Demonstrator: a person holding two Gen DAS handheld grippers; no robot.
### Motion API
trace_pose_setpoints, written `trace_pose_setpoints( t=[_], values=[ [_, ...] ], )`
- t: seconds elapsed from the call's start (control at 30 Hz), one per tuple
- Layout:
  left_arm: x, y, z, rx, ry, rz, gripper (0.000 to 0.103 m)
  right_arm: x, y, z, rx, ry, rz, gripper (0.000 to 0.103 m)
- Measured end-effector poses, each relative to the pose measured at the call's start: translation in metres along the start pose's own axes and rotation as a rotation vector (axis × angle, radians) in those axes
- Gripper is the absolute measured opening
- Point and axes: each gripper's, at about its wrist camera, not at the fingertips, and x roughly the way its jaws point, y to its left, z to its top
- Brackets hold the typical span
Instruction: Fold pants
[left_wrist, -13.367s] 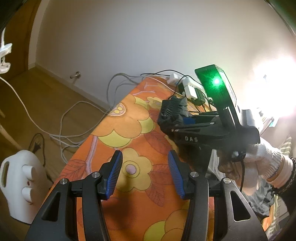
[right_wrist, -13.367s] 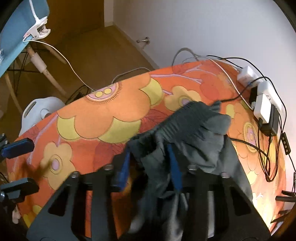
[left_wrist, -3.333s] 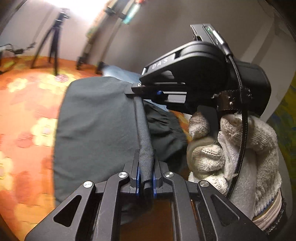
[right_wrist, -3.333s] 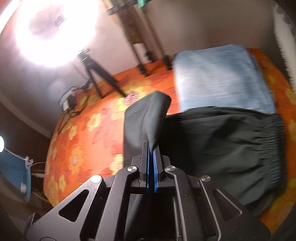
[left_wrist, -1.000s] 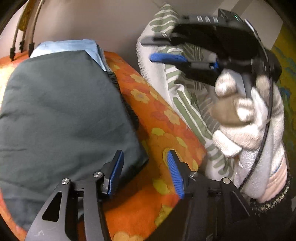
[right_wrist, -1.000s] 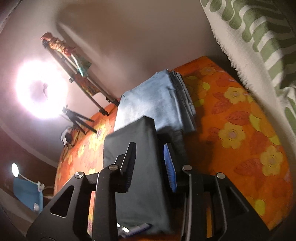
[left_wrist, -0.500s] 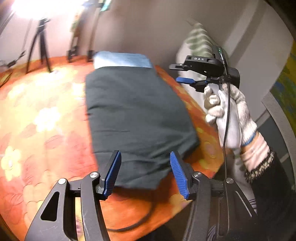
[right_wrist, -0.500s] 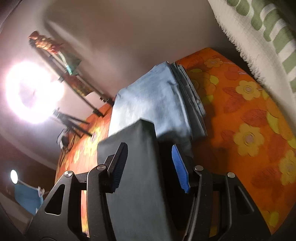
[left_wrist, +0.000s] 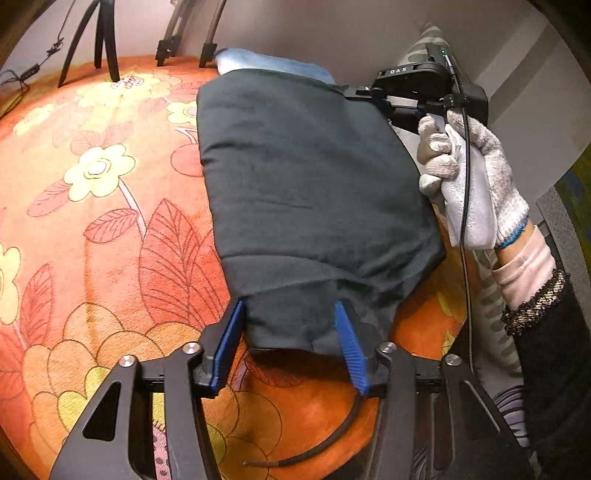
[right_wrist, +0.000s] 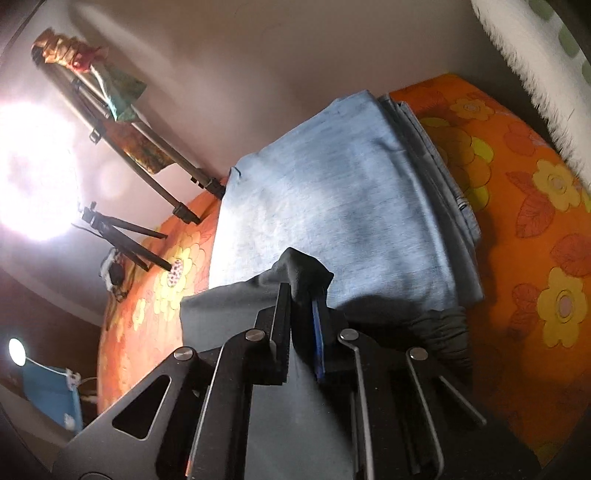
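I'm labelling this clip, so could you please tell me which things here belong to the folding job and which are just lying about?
Job:
- dark pants
- left gripper, open at their near end
- right gripper, shut on a far corner

Lying about:
- blue garment
- tripod
- floral cover

pale wall (right_wrist: 258, 74); bright lamp (right_wrist: 33, 173) glaring; tripod (right_wrist: 122, 236) on orange floral cover (left_wrist: 92, 221)

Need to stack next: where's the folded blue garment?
In the right wrist view, the blue garment lies just beyond the dark pants, against the wall on the orange floral cover.
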Motion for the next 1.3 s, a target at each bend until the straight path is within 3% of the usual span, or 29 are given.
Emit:
trace_pose_setpoints(
  t=[0.17, 0.33, 0.43, 0.5, 0.63, 0.93, 1.07, 1.2, 1.3],
  values=[
    [0.001, -0.007, -0.002, 0.009, -0.006, 0.004, 0.039, -0.009, -0.015, 0.000, 0.038, -0.029, -0.101, 0.005],
    [-0.007, -0.010, -0.005, 0.025, -0.007, 0.004, 0.039, -0.017, -0.009, 0.001, -0.005, -0.033, -0.091, 0.008],
    [-0.014, -0.012, 0.000, 0.035, -0.031, 0.003, 0.039, -0.035, -0.009, 0.002, -0.009, -0.069, -0.112, 0.020],
    [-0.022, -0.012, 0.004, 0.034, -0.046, -0.003, 0.039, -0.050, -0.013, 0.000, 0.002, -0.086, -0.092, 0.043],
    [-0.033, -0.010, 0.011, 0.026, -0.076, -0.004, 0.042, -0.075, -0.012, -0.012, -0.040, -0.091, -0.093, 0.048],
    [-0.045, -0.009, 0.045, 0.048, -0.164, 0.000, 0.042, -0.132, -0.001, -0.064, -0.182, -0.123, -0.185, 0.064],
    [-0.034, -0.002, 0.058, 0.066, -0.155, 0.005, 0.042, -0.152, 0.004, -0.078, -0.190, -0.177, -0.200, 0.081],
    [-0.026, 0.013, 0.066, 0.023, -0.136, -0.001, 0.042, -0.158, 0.002, -0.085, -0.184, -0.213, -0.181, 0.099],
    [-0.020, 0.025, 0.072, -0.012, -0.126, 0.004, 0.042, -0.149, 0.000, -0.089, -0.189, -0.187, -0.147, 0.103]
  ],
)
